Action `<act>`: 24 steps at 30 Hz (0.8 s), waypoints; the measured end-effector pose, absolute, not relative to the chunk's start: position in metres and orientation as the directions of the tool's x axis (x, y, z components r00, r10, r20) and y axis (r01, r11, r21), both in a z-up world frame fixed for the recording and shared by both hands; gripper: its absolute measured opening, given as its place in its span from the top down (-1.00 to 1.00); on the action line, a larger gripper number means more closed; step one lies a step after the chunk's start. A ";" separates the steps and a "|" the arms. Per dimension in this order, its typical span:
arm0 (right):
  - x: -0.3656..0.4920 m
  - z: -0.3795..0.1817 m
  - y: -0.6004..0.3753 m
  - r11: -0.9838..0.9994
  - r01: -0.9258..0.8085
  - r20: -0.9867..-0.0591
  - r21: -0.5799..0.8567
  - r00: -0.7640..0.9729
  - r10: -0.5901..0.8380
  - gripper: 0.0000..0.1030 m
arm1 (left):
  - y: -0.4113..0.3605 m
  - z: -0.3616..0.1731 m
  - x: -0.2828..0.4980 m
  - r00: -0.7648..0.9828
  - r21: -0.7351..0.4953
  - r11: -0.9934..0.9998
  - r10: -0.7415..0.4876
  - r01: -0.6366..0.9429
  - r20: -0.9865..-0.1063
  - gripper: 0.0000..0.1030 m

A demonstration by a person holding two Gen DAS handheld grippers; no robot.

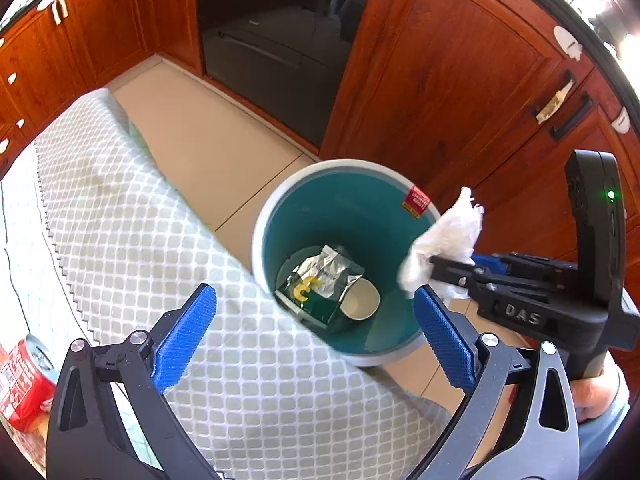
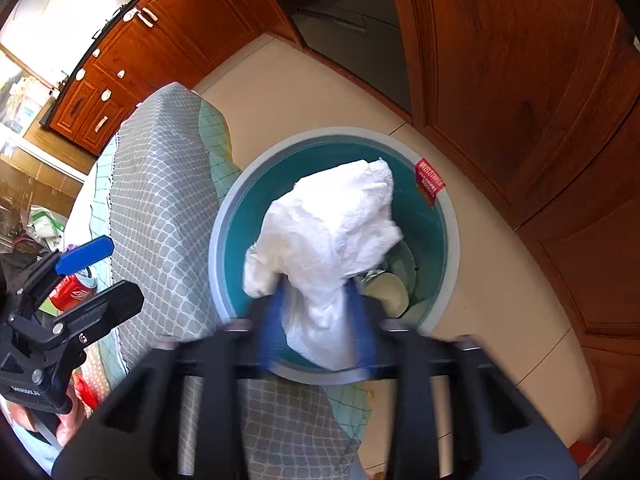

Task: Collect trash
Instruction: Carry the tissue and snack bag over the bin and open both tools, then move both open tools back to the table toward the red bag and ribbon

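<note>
Release of the crumpled white paper tissue (image 2: 328, 236) into the round teal plastic bin (image 1: 276, 204) is the step in hand. Leftmost, a red drink can (image 1: 24, 384) lies on the table's grey-and-white patterned cloth (image 1: 132, 216), not yet collected. The left hand-held gripper (image 1: 314, 340) hangs above the table edge, jaws apart and empty. The bin stands on the floor just beside the table and holds a foil wrapper (image 1: 326, 274) and a white paper cup (image 1: 360, 300). The right hand-held gripper (image 2: 320, 320) is clamped on the tissue near the bin rim. Centre the tissue over the opening before parting the jaws; a light tissue may cling or drift.
</note>
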State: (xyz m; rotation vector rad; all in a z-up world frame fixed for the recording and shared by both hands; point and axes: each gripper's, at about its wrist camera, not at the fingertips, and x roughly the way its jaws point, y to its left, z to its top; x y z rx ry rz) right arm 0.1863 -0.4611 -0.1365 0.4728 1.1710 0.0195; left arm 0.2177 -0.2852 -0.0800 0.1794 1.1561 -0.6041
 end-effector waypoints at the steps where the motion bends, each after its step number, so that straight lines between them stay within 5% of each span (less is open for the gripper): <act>1: 0.187 -0.136 -0.462 0.896 0.239 -0.877 0.375 0.406 0.259 -0.69 | -0.282 -0.079 0.217 0.269 -0.168 0.833 -0.351 0.528 -0.897 -0.92; 24: 0.180 -0.124 -0.439 0.879 0.282 -0.888 0.383 0.376 0.266 -0.73 | -0.222 -0.055 0.208 0.294 -0.189 0.858 -0.359 0.478 -0.886 -0.92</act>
